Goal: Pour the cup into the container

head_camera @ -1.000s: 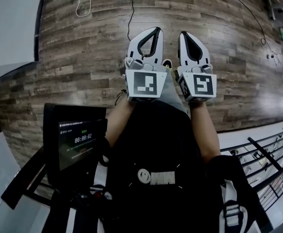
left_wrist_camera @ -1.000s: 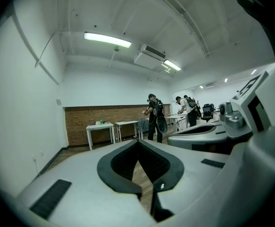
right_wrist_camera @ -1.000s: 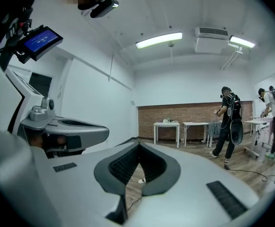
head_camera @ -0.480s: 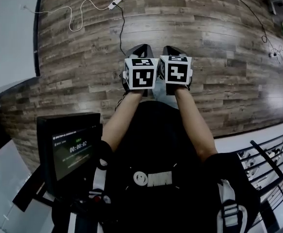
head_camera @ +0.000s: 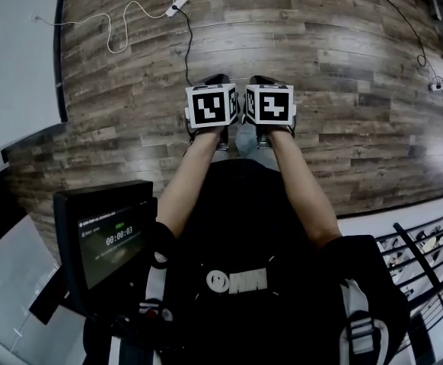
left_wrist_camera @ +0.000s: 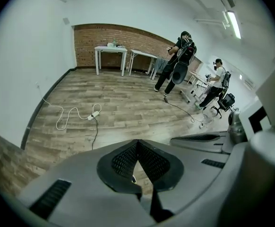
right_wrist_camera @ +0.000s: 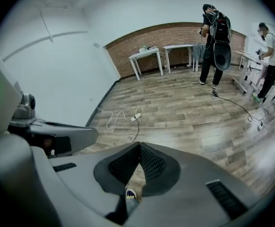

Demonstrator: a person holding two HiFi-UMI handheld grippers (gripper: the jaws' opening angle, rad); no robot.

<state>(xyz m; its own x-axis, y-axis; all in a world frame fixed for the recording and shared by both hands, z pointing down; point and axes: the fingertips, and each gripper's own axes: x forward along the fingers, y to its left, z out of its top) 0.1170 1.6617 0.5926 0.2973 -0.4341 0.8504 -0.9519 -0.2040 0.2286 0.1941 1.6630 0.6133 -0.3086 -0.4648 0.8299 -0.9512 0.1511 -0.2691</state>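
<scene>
The left tool (left_wrist_camera: pixel 137 142) and right tool (right_wrist_camera: pixel 139 145) are hanging side by side over the wooden floor (head_camera: pixel 343 67), each with jaws pressing together on nothing. A white cable (head_camera: pixel 130 14) is lying ahead of them. I cannot tell where the cup or container is sitting.

Left gripper (left_wrist_camera: pixel 137 142): is being pointed steeply downward; its jaws are being held shut, tip against tip, with nothing between them.
Right gripper (right_wrist_camera: pixel 139 145): is being pointed steeply downward just beside the left one; its jaws are likewise being held shut on nothing.
Marker cubes: the left cube (head_camera: pixel 211 106) and the right cube (head_camera: pixel 269 104) are being held side by side, nearly touching.
Forearms: the left forearm (head_camera: pixel 187 181) and the right forearm (head_camera: pixel 301 185) are being stretched forward, bare, converging toward the grippers.
</scene>
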